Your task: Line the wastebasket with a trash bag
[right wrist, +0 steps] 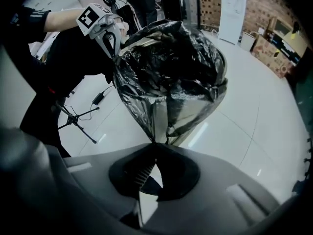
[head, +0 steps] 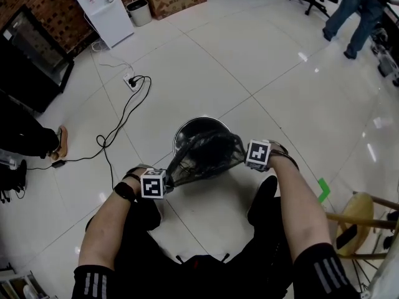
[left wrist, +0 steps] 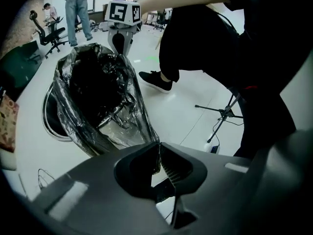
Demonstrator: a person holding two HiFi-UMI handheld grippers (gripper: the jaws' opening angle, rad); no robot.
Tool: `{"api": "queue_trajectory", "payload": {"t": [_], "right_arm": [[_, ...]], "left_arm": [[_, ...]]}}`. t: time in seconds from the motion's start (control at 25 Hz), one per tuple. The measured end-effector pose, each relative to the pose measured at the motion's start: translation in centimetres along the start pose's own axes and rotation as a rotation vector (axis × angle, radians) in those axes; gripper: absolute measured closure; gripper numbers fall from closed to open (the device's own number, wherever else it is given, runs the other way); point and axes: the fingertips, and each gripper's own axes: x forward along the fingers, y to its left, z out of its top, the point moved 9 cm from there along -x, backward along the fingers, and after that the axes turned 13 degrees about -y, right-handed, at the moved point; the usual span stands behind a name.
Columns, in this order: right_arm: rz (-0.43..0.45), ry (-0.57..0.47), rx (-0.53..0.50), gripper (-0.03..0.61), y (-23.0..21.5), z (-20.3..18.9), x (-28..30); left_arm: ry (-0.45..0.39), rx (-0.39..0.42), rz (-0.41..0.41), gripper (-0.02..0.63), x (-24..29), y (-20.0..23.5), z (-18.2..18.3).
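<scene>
Nearest the lens: black-trousered legs (head: 187, 273) and two forearms (head: 106, 229) reaching forward. Beneath everything: white tiled floor (head: 249, 61). Standing on that floor, just ahead of the knees: round wastebasket (head: 198, 119) with a shiny metal rim. Held over the near side of its mouth: black trash bag (head: 209, 157), glossy, crumpled, stretched from side to side. Left gripper (head: 168, 176): jaws closed tight on the bag's left edge, film pinched between the pads. Right gripper (head: 244, 154): jaws likewise clamped on the opposite edge, film drawn to a point there. Trailing across the floor at left: thin black cable (head: 124, 114) running to a white power strip (head: 131, 80).
</scene>
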Motion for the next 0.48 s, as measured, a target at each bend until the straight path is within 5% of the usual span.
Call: {"api": "queue_trajectory", "payload": {"t": [0.2, 0.48], "right_arm": [[0.014, 0.023, 0.018, 0.571, 0.1, 0.6, 1.0], [-0.035, -0.031, 0.081, 0.569, -0.9, 0.9, 1.2]], "left_arm": [[0.096, 0.037, 0.002, 0.597, 2.3, 1.0, -1.4], [0.083, 0.015, 0.125, 0.534, 2.4, 3.3, -2.0]]}}
